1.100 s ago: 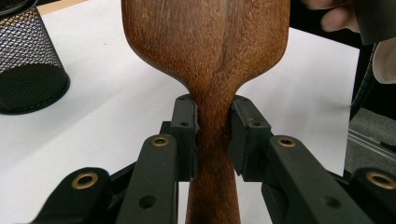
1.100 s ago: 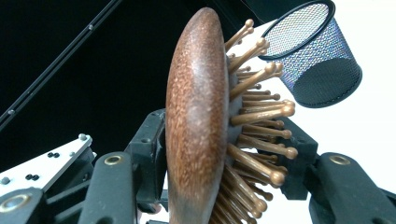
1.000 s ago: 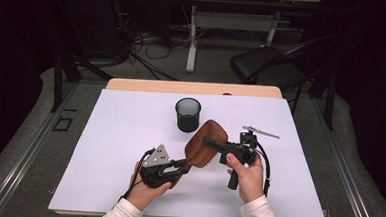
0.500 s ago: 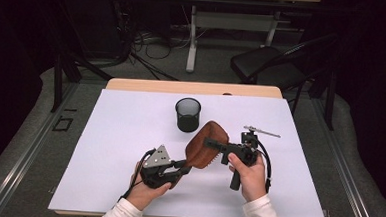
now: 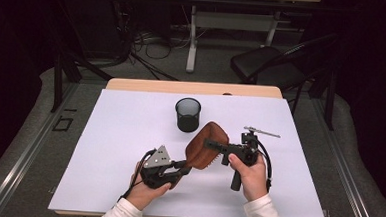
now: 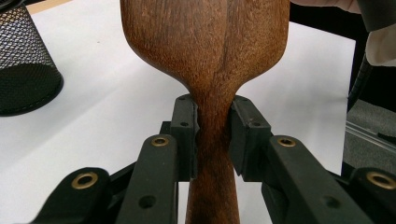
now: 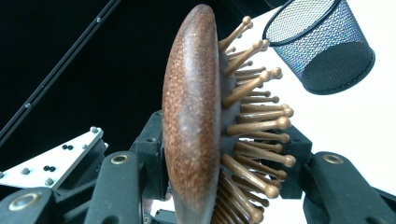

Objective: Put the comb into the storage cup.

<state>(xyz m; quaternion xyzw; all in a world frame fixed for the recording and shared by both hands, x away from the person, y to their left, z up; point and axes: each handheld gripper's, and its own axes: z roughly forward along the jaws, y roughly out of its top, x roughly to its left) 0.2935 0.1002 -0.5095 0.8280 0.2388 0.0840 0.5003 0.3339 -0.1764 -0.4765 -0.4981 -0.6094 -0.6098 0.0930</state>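
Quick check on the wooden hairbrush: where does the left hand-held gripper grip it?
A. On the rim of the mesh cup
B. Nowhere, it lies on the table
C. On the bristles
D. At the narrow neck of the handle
D: the left hand-held gripper has its pads pressed on both sides of the narrow neck of the hairbrush.

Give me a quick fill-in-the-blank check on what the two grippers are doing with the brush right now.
1. The left gripper is clamped on the wooden hairbrush at its ____.
2. The right gripper has the brush's ____ between its jaws, which have just been closing.
3. The black mesh cup stands on the table with its open end facing ____.
4. In the right gripper view, the brush's wooden pins point toward the ____.

Missing words: handle; head; up; mesh cup
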